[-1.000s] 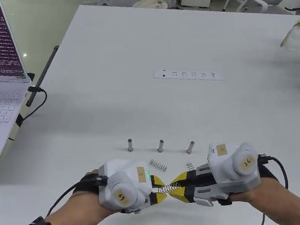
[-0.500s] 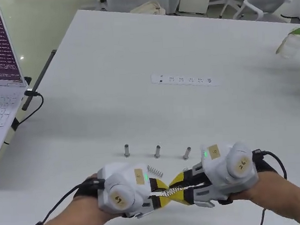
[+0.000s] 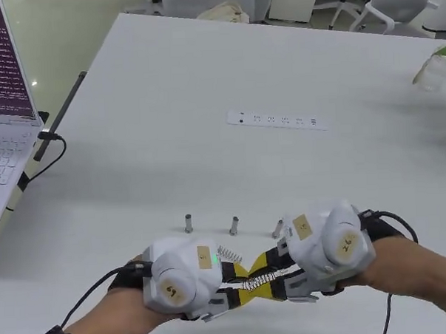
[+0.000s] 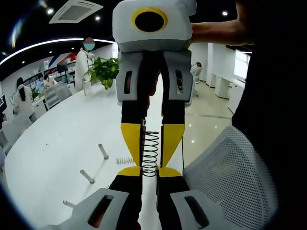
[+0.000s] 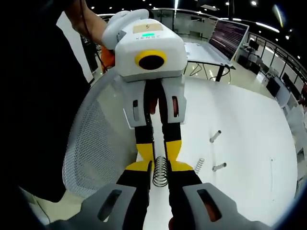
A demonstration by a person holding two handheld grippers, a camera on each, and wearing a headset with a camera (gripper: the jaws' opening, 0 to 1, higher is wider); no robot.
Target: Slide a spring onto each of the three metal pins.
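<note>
Three short metal pins stand in a row on the white table: left pin [image 3: 188, 224], middle pin [image 3: 234, 226], right pin [image 3: 277, 229]. My left gripper [image 3: 237, 283] and right gripper [image 3: 266, 278] meet tip to tip in front of them. A small spring [image 3: 250, 283] sits between both pairs of yellow fingers. In the left gripper view the spring [image 4: 150, 153] runs from my own jaws [image 4: 148, 171] up into the right gripper's fingers [image 4: 171, 136]. In the right gripper view the spring [image 5: 160, 171] is pinched between my fingertips [image 5: 139, 166]. Another spring [image 3: 228, 253] lies loose near the pins.
A white power strip [image 3: 276, 122] lies further back on the table. An open laptop [image 3: 2, 110] with a cable [image 3: 48, 145] stands at the left edge. A potted plant [image 3: 437, 65] is at the far right. A mesh chair [image 4: 230, 177] is beside the table.
The two grippers have closed in on each other, so their yellow fingers now overlap around the spring. The right gripper has shifted a little left and up. The pins and loose spring have stayed put.
</note>
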